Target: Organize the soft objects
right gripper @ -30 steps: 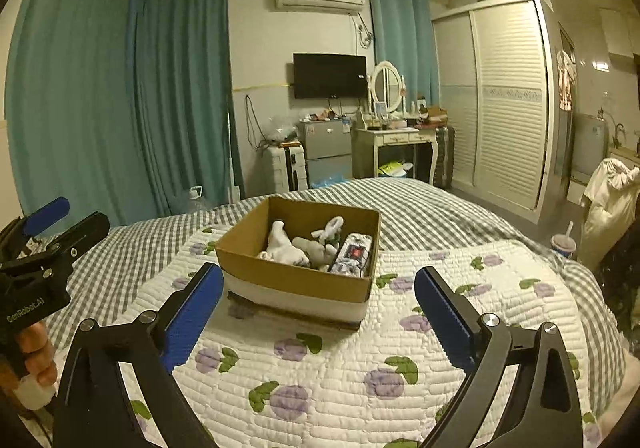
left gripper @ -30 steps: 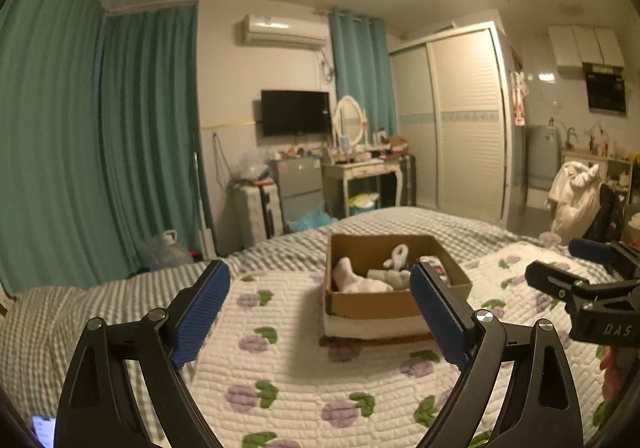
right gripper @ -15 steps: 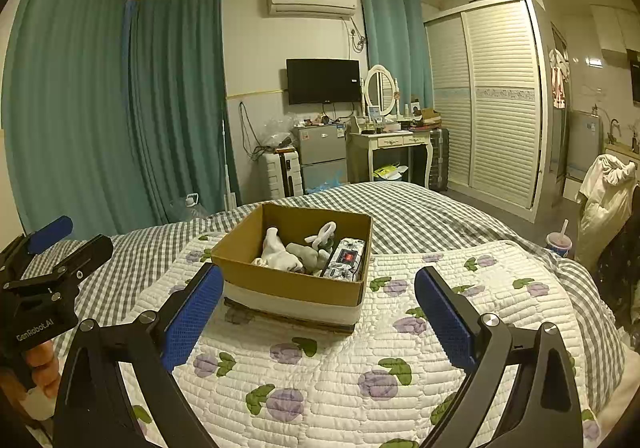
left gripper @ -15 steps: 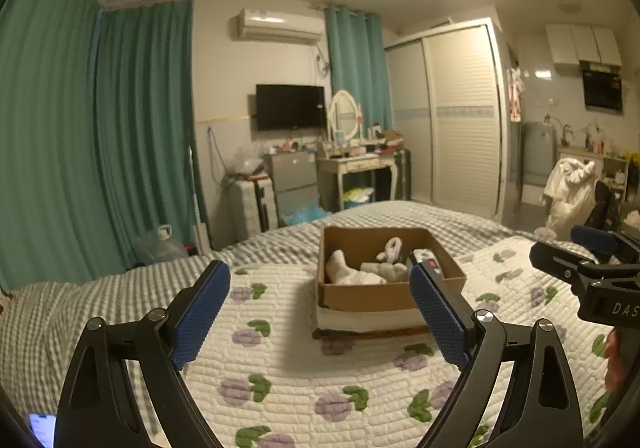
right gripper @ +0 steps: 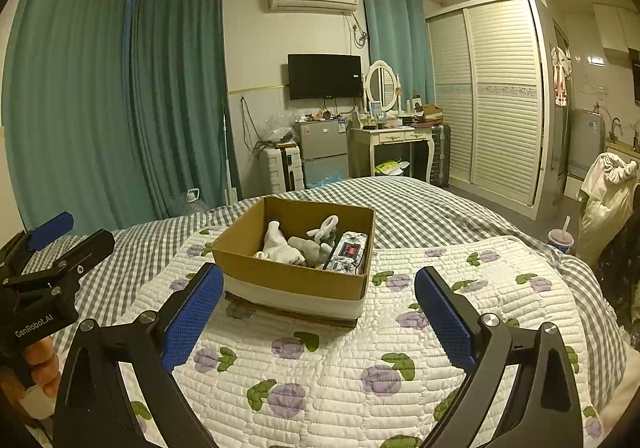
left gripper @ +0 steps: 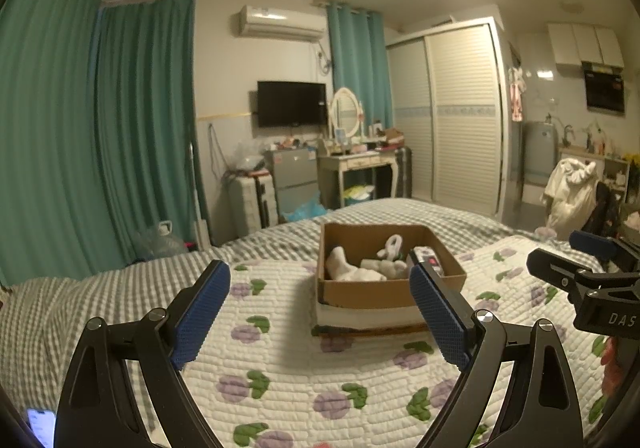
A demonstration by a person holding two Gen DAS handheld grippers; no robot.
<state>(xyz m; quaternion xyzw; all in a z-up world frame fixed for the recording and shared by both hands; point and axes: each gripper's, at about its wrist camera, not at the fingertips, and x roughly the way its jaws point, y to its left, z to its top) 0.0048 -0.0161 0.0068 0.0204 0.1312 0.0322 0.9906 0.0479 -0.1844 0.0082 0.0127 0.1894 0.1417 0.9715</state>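
A brown cardboard box (left gripper: 372, 294) (right gripper: 288, 274) stands on the flowered white quilt (left gripper: 280, 368) (right gripper: 320, 368) of the bed. In it lie white socks (left gripper: 344, 270) (right gripper: 280, 248), a grey soft piece (right gripper: 306, 246), a white looped soft piece (left gripper: 390, 246) (right gripper: 328, 226) and a patterned pack (right gripper: 348, 256). My left gripper (left gripper: 320, 308) is open and empty, held above the quilt short of the box. My right gripper (right gripper: 318, 312) is open and empty, also short of the box. Each gripper shows at the edge of the other's view, the right one (left gripper: 576, 272) and the left one (right gripper: 52, 248).
A grey checked blanket (right gripper: 420, 207) covers the far and side parts of the bed. Beyond stand teal curtains (left gripper: 120, 147), a suitcase (right gripper: 278, 169), a small fridge (right gripper: 322, 151), a dressing table (right gripper: 394, 143), a wardrobe (right gripper: 492, 95). A phone (left gripper: 40, 422) lies at lower left.
Both grippers have tilted up and drawn back a little; the box sits lower and slightly smaller in both views. Jaws stay open.
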